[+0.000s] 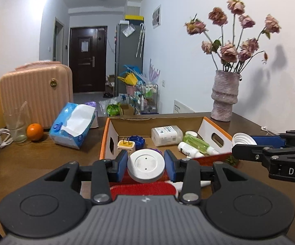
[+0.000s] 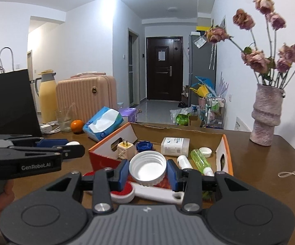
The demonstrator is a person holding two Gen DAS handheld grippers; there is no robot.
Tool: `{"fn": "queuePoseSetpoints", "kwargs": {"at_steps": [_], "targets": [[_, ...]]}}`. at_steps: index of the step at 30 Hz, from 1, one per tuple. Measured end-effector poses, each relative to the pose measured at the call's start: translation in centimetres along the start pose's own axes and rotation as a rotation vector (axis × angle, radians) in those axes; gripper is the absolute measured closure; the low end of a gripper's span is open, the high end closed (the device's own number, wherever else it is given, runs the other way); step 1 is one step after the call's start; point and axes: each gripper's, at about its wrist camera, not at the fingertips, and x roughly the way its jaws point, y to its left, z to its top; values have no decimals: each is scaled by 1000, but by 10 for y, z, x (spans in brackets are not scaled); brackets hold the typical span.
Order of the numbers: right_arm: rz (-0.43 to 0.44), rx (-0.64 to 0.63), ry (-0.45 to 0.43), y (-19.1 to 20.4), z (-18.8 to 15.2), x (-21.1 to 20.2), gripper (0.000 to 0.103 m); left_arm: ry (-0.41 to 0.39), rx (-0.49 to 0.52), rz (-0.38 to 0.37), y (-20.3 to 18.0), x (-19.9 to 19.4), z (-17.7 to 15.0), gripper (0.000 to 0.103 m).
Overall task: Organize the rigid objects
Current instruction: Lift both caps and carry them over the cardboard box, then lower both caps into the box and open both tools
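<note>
My left gripper (image 1: 146,163) is shut on a white round disc (image 1: 145,171), its blue pads pressing both sides, just in front of the near wall of an orange-edged cardboard box (image 1: 104,140). My right gripper (image 2: 147,170) is shut on a white ribbed cap (image 2: 147,163), also at the box's near edge (image 2: 98,155). In the box lie a plug adapter (image 1: 126,145), a blue cap (image 1: 136,140), a white flat bottle (image 1: 166,135), a green bottle (image 1: 195,142) and a small white bottle (image 1: 188,150). Each gripper appears at the edge of the other's view.
A red pad on a white handle (image 2: 157,194) lies on the brown table under the grippers. A tissue pack (image 1: 71,125), an orange (image 1: 34,131), a glass (image 1: 16,124), a pink suitcase (image 1: 36,89) and a thermos stand left. A vase of dried flowers (image 1: 225,98) stands back right.
</note>
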Motion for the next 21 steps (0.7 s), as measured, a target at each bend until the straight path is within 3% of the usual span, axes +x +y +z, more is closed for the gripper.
{"fn": "queuePoseSetpoints", "kwargs": {"at_steps": [8,12,21], "targets": [[19,-1,34,-24,25,77,64,97,-2,-36,24,78,20,63],[30,-7,71,-33,37,117,64,173,-4,-93,37,112,27,63],[103,-10,369,-64,55,230,64,379,58,-136,52,173,27,63]]}}
